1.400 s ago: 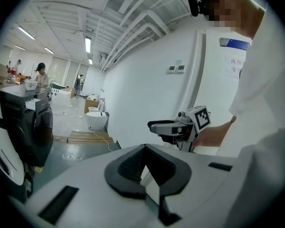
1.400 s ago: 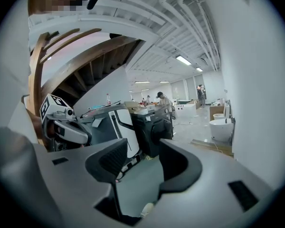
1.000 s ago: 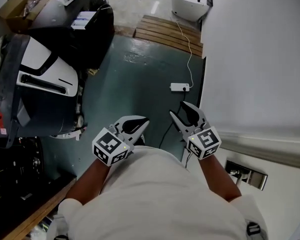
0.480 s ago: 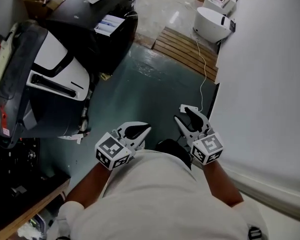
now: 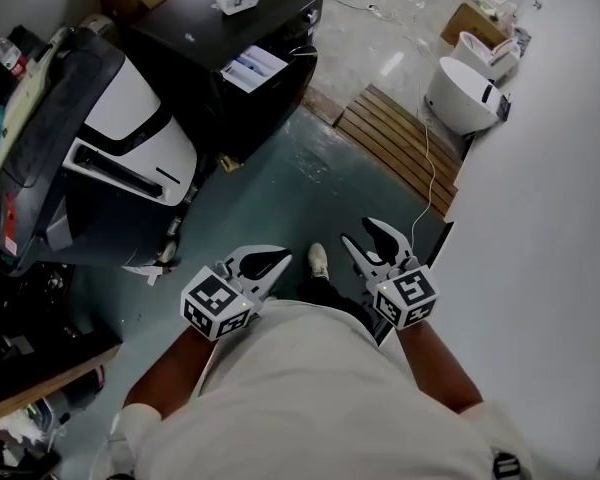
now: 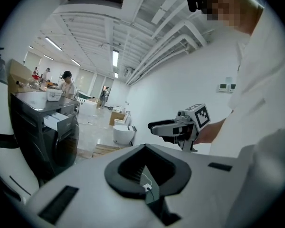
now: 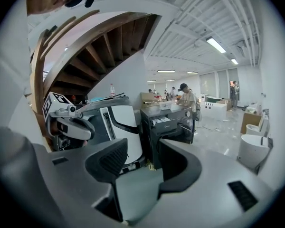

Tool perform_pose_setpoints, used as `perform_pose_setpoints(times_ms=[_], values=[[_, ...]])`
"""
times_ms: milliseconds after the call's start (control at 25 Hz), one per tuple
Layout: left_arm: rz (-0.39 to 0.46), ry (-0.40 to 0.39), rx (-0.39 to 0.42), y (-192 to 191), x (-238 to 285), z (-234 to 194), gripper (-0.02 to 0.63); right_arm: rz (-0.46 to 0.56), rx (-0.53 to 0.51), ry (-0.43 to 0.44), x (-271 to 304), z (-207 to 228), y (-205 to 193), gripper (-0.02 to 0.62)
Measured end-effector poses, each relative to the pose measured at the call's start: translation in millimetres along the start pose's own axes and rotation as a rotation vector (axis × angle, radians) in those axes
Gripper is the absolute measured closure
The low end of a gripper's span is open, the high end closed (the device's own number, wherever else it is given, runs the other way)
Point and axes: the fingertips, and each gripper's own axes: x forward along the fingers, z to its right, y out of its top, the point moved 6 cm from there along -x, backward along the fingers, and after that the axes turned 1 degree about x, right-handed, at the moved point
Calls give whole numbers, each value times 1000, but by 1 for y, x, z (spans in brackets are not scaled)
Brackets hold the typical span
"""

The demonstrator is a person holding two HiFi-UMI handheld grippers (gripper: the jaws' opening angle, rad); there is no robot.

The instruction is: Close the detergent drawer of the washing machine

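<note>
While the white detergent drawer (image 5: 254, 68) juts from the black washing machine (image 5: 195, 33), the left hand-held gripper (image 5: 272, 261) is clenched empty, the right hand-held gripper (image 5: 366, 238) released.

Left tool (image 5: 284, 257) closed, right tool (image 5: 356, 231) spread.

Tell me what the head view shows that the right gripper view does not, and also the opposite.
Only the head view shows the wooden slat platform on the floor and the person's shoe. Only the right gripper view shows the wooden stair underside and people far behind. Both show the dark washing machine with its detergent drawer pulled out, and the left gripper.
</note>
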Motion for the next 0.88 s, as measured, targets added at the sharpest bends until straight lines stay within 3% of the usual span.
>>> perform_pose_setpoints(times_ms=[440, 680, 880], values=[[59, 186, -42, 70, 92, -51, 611, -35, -86, 172, 86, 125, 40, 403], [110, 284, -75, 83, 118, -73, 611, -66, -121, 271, 129, 160, 47, 403], [132, 328, -96, 91, 115, -90, 611, -86, -118, 290, 167, 169, 53, 403]])
